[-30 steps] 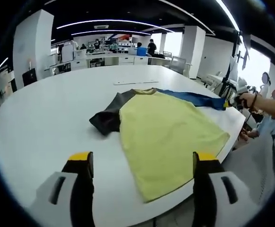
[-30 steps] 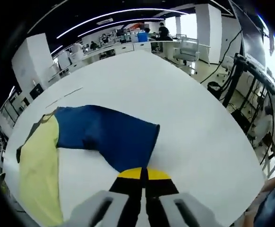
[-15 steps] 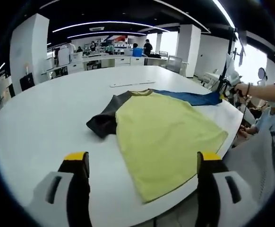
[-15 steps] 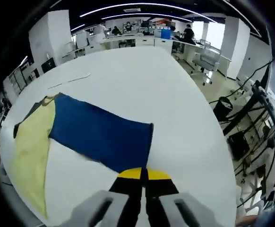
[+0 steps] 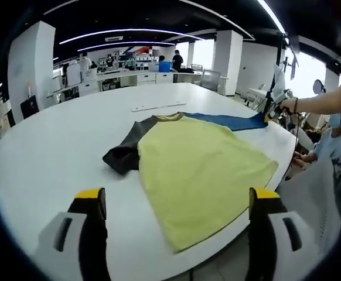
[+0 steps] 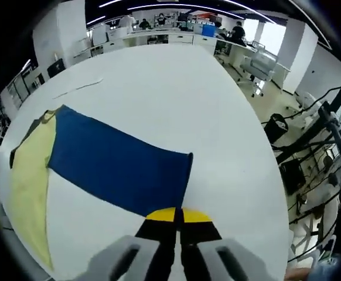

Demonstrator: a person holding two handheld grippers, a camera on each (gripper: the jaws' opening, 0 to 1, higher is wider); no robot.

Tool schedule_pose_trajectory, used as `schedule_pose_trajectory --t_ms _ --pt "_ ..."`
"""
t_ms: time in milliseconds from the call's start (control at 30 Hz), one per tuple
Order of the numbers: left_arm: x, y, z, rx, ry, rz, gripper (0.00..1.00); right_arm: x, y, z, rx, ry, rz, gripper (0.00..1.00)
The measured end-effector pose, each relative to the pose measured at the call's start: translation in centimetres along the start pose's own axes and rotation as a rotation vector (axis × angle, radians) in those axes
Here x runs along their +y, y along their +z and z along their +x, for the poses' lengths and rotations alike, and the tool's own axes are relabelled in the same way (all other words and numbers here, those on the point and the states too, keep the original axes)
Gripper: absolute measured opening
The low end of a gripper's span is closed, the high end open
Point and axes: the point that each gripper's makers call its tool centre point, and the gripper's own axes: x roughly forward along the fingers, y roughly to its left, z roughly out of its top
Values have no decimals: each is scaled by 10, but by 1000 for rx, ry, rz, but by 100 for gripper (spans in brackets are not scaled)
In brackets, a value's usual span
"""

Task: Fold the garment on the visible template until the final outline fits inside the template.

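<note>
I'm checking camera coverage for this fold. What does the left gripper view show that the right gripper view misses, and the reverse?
Left gripper view alone: the shirt's dark sleeve spread on the table, its whole yellow body, the open left gripper, and a hand holding the right gripper at the far sleeve end.

Right gripper view alone: the right gripper shut on the blue sleeve, drawn out straight, and office chairs beyond the table's edge.

Both share: the white table, the yellow body, the blue sleeve, and the office behind.
</note>
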Motion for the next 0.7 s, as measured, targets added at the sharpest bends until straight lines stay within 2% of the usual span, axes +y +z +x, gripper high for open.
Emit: schedule_pose_trajectory --t_ms 167,333,433,700 --pt "5 -3 -1 8 9 -10 99 1 2 0 4 6 10 0" --pt "10 -6 -1 4 9 -20 99 8 12 -5 -12 18 -5 0" --pt "12 -8 -1 11 6 -16 99 21 24 -9 -50 41 -26 0" --pt "15 -9 0 13 4 1 99 46 48 -12 -62 61 -62 0"
